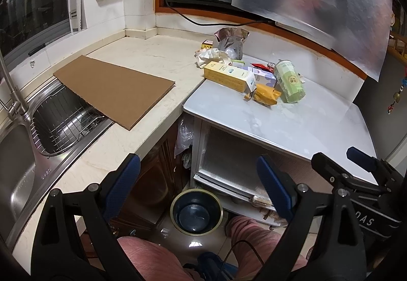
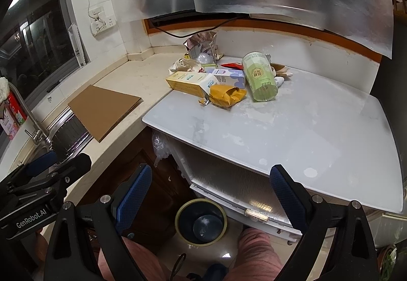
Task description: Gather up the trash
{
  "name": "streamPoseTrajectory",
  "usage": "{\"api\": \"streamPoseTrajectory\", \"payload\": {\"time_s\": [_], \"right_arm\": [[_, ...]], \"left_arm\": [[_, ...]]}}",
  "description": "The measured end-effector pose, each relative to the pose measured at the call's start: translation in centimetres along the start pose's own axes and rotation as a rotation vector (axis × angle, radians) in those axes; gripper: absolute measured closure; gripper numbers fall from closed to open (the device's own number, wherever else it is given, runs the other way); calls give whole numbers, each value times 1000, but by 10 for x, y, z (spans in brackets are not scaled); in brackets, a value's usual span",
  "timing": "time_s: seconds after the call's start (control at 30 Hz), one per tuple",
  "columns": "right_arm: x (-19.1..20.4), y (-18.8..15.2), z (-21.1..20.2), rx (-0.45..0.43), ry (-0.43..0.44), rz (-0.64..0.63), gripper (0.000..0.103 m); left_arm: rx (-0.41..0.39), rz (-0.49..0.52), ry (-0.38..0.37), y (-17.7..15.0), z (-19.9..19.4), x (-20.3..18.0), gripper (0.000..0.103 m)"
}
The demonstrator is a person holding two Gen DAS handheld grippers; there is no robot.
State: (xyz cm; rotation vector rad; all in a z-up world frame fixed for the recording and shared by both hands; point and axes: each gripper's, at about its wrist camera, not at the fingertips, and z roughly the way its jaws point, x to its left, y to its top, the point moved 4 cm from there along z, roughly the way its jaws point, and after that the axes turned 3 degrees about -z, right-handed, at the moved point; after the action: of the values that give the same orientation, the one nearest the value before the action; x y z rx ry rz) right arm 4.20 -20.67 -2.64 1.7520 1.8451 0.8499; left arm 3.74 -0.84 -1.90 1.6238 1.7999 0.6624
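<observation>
Yellow cardboard catches the eye first: a long yellow carton (image 1: 229,76) lies on its side at the back of the white tabletop (image 1: 292,123), in the middle of a heap of trash. Just beside it sit a crumpled mustard-yellow wrapper (image 2: 226,95), a pale green cup (image 2: 259,80) tipped over with its mouth toward the front, a small white and lilac box (image 2: 231,76), a red wrapper (image 1: 262,66), some wadded tissue (image 1: 211,55) and a torn silver foil pouch (image 1: 230,39) standing behind them all. Down on the floor, between the person's knees and the cabinet, stands a dark round bin (image 2: 201,222), well apart from the pile. Both tools hang low in front of the counter edge: the left gripper (image 1: 198,186) has its blue pads spread wide with nothing between them, and the right gripper (image 2: 209,194) is likewise wide apart and holding nothing. A flat brown cardboard sheet (image 1: 114,87) lies on the beige counter, overhanging the steel sink (image 1: 23,174).
</observation>
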Motion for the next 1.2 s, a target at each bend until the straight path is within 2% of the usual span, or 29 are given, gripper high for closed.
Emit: {"api": "streamPoseTrajectory", "payload": {"time_s": [0.4,0.7,0.87,0.93,1.0,1.2], "right_arm": [[-7,19,-1,-30,0,3,8],[-28,42,9,-54,-7,16,8],[-51,60,31,-44,-12,25,8],[-61,70,43,-36,-3,31,15],[-71,80,55,-24,5,35,18],[-108,116,107,3,18,74,18]], "left_arm": [[5,16,16,8,7,-6,12],[21,36,16,25,25,-18,12],[41,54,0,41,50,-38,12],[47,54,-14,50,62,-47,12],[56,56,-25,58,75,-57,12],[113,58,-99,80,130,-92,12]]}}
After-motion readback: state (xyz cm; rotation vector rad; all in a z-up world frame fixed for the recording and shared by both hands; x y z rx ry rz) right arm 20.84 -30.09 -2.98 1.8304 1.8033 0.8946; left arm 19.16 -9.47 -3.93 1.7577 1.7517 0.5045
